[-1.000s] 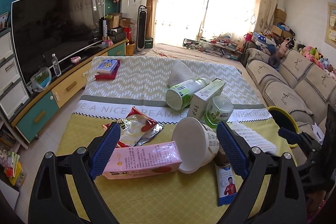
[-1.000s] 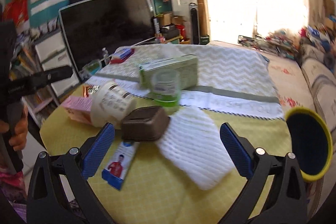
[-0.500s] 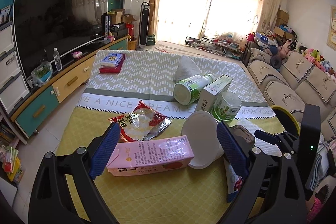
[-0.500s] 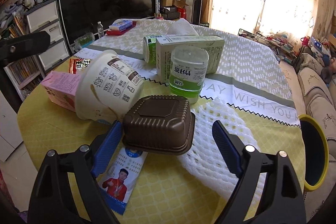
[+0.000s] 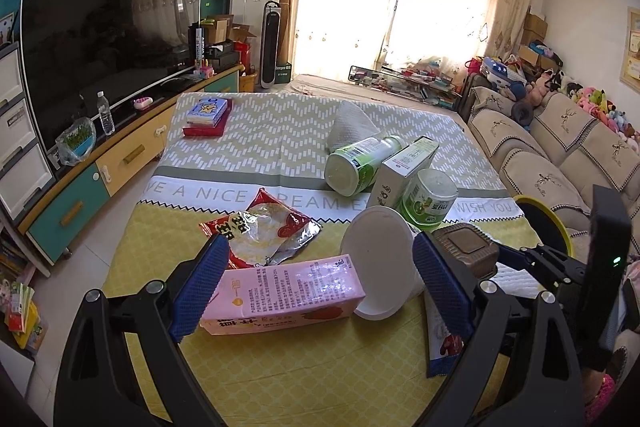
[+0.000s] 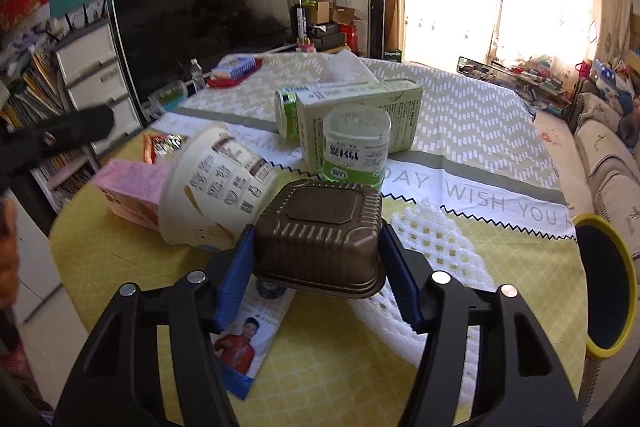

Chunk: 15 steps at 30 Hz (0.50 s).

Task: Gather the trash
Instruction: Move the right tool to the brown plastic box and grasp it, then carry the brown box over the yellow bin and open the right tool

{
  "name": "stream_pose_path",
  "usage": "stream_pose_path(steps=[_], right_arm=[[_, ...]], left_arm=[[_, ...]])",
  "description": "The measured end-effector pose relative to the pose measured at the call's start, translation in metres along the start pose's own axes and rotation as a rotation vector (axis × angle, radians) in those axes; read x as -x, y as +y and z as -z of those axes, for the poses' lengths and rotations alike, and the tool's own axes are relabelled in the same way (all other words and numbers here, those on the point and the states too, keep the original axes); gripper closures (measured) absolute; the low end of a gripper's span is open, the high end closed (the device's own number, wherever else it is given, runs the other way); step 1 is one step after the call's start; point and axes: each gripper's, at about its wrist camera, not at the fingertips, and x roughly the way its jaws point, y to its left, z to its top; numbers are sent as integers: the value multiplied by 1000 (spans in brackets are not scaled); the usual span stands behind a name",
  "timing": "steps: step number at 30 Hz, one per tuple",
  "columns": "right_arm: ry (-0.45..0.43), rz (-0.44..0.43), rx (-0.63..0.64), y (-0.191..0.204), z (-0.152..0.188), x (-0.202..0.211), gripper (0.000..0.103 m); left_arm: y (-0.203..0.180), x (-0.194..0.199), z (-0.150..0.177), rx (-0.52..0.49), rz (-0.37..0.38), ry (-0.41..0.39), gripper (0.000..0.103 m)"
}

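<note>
While the left hand-held gripper (image 5: 320, 281) hangs open, the right hand-held gripper (image 6: 316, 273), jaws just closing, brackets the brown tray (image 6: 318, 229) near the counter's (image 6: 340, 367) front edge; next, squeeze and lift.

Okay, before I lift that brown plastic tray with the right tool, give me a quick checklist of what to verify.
1. Brown tray between the right tool pads: ok; the jaws have just been closing.
2. Pads pressing firmly on both sides: cannot tell.
3. White cup clear of the tray: not ok, it leans against it.
4. Blue wrapper partly under the tray, may drag: cannot tell.
5. Left tool open, out of the way: ok.
</note>
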Motion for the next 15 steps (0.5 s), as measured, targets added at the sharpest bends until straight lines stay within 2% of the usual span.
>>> stream_pose_path(steps=[4,6,11,15], right_arm=[[-53,-50,-46,-11,-5,22,44],[-75,-45,-64,-18,-7,33,44],[-114,42,-125,-50,-4,57,44],[-134,140,-227,-99,8,72,44]], left_arm=[[-3,0,0,-10,-1,4,11],[-6,-2,0,-18,1,8,11],[-13,-3,-1,-37,6,15,11],[-21,-7,-1,-53,10,24,11]])
